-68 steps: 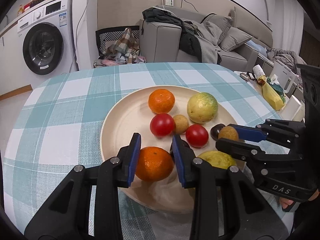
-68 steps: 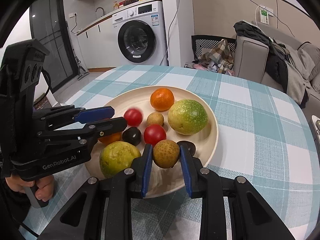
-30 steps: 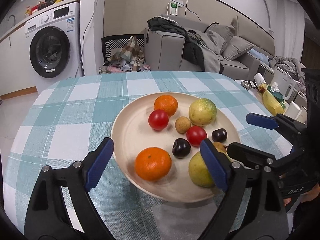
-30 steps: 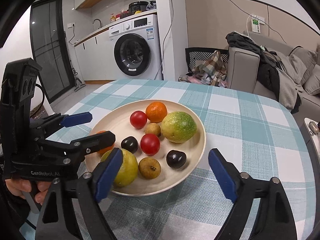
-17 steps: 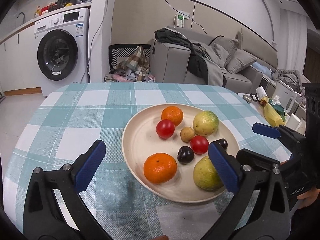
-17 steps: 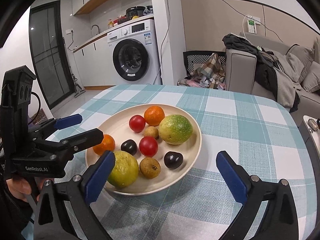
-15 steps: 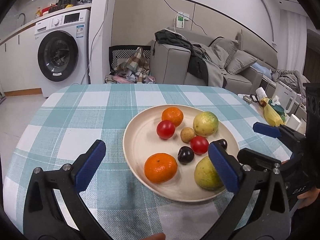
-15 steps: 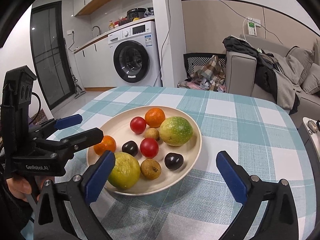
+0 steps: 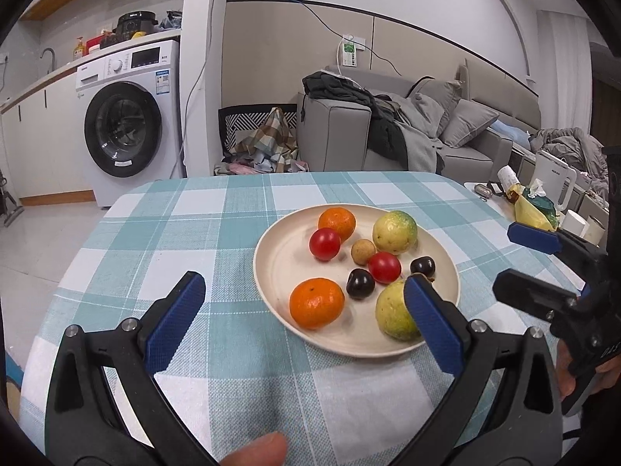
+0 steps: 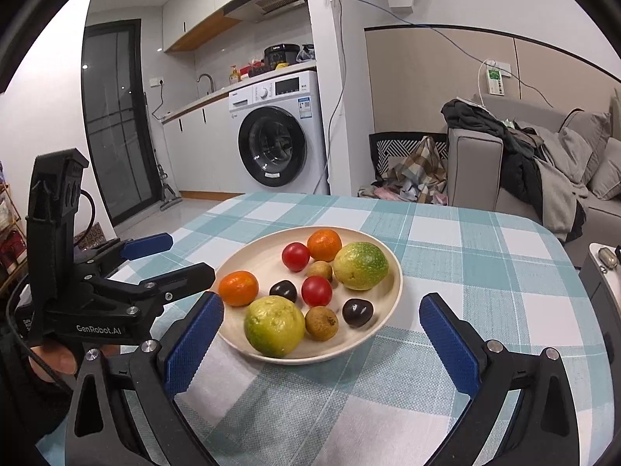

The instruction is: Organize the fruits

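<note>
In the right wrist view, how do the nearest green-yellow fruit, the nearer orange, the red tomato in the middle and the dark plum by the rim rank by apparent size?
Largest to smallest:
1. green-yellow fruit
2. orange
3. and 4. red tomato and dark plum look alike; unranked.

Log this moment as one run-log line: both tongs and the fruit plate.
left tongs: open, empty | right tongs: open, empty | round cream plate: nine fruits on it, none gripped | checked teal tablecloth: no loose fruit seen

A washing machine (image 10: 277, 136) stands beyond the checked tablecloth (image 10: 465, 240), sofa (image 9: 388, 132) nearby.
</note>
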Demonstrator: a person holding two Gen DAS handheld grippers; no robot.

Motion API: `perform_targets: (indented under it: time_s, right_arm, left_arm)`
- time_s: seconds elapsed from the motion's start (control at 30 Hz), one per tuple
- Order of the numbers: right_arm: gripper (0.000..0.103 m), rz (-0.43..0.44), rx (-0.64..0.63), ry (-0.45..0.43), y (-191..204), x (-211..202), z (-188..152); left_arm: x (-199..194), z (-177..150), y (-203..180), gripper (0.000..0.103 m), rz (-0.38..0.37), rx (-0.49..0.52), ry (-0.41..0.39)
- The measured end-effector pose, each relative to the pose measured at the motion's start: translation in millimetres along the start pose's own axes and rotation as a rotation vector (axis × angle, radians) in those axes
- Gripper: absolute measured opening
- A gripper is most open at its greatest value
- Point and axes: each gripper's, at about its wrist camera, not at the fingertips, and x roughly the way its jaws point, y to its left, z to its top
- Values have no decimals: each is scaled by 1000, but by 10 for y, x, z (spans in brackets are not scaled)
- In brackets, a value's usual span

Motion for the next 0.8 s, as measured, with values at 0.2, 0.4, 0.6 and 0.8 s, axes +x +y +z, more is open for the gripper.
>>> perform_targets:
  time_s: [0.2, 0.4, 0.6, 0.8]
  right_arm:
    - [103, 14, 8, -43, 30, -163, -37]
    - [103, 17, 2, -57, 61, -230, -70]
    - [103, 13, -20, -60, 112, -232, -75]
    - [103, 15, -17, -59, 120, -240, -76]
  left_arm:
    - [-202, -64, -5, 102, -2, 8, -22]
    - [-363, -118, -6, 102, 1, 13, -51]
    - [-393, -121, -27, 102, -8, 20, -50]
    - [-399, -123, -30, 102, -10, 21, -54]
